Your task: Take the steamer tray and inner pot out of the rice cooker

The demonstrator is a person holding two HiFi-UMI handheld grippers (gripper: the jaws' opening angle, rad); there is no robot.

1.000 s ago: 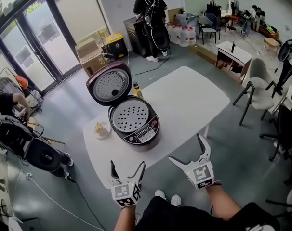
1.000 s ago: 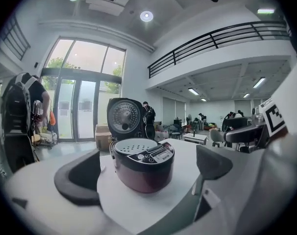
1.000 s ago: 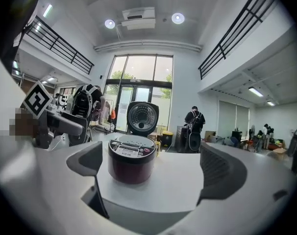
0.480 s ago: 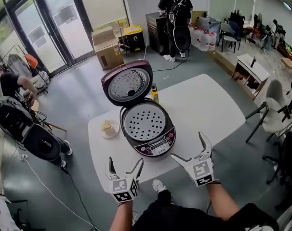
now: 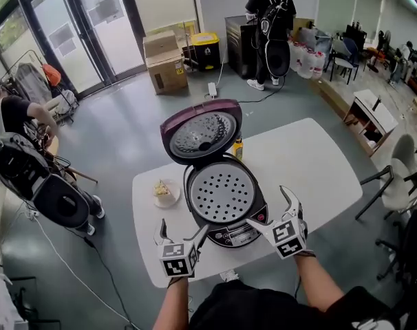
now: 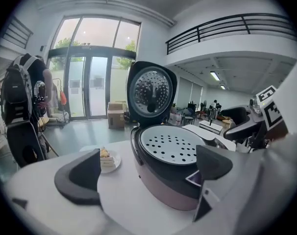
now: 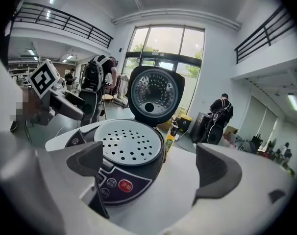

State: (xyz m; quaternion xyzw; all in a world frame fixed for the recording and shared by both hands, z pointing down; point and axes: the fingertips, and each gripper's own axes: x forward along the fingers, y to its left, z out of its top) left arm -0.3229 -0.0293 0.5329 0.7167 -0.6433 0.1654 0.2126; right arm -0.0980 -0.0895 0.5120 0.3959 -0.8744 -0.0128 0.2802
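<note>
At table (image 5: 318, 163) edge: left gripper (image 5: 182, 234), right gripper (image 5: 270, 212) wide open, empty.
I see both near cooker (image 5: 226, 236) front, tray (image 5: 222, 194) seated inside; grey floor (image 5: 119, 136), glass doors (image 5: 91, 26) beyond.

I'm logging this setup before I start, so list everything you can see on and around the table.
table: one, white, mid-room
rice cooker: one, dark purple, on table, lid open
steamer tray: one, white, perforated, in the cooker
plate: one, white, with cake, left of cooker
bottle: one, yellow, behind cooker
cardboard boxes: two, brown, near glass doors
people: at least two, dark clothes, back and left
left gripper: one, white-black, open, empty, at table edge
right gripper: one, white-black, open, empty, by cooker front
</note>
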